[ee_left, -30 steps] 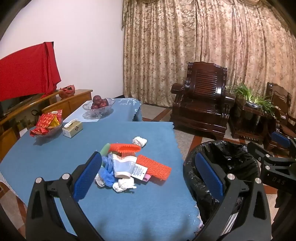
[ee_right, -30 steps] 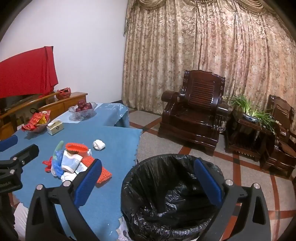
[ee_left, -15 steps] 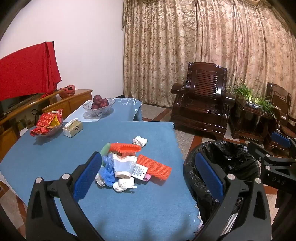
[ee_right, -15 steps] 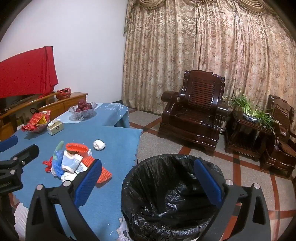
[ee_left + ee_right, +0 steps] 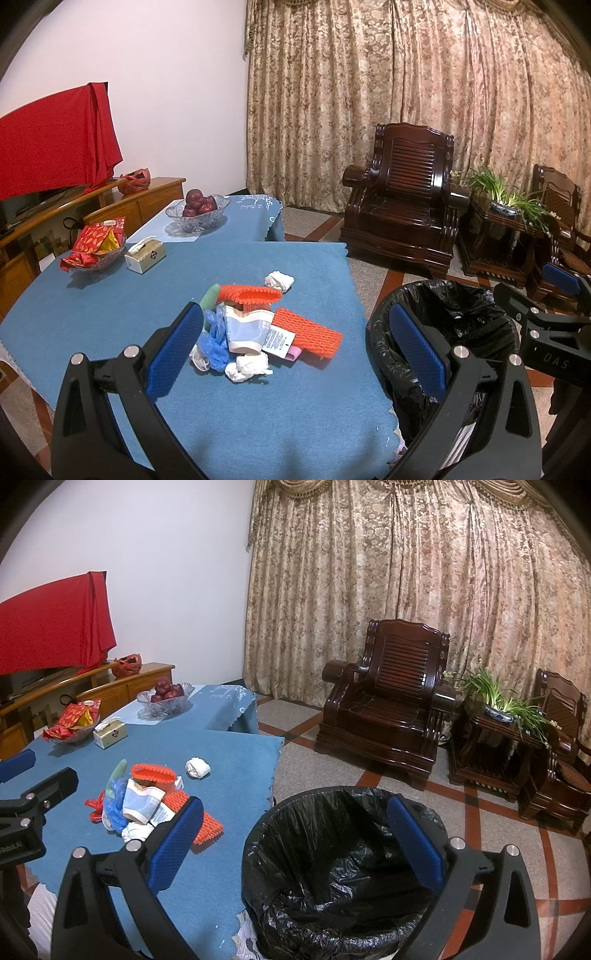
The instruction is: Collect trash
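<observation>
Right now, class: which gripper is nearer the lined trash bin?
Right. The right gripper hangs over the bin; the left gripper hangs over the table's trash pile, beside the bin.

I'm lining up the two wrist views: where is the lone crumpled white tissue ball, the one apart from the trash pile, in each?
Left wrist: crumpled white tissue ball, centre, behind the orange bristled brush.
Right wrist: left of centre, right of that brush.
Shared landmark: black-lined trash bin.

Patterned beige curtains (image 5: 424, 590) fill the upper right, dark wooden armchair (image 5: 388, 701) below them on tiled floor (image 5: 480, 819), white wall (image 5: 166, 572) upper left.
</observation>
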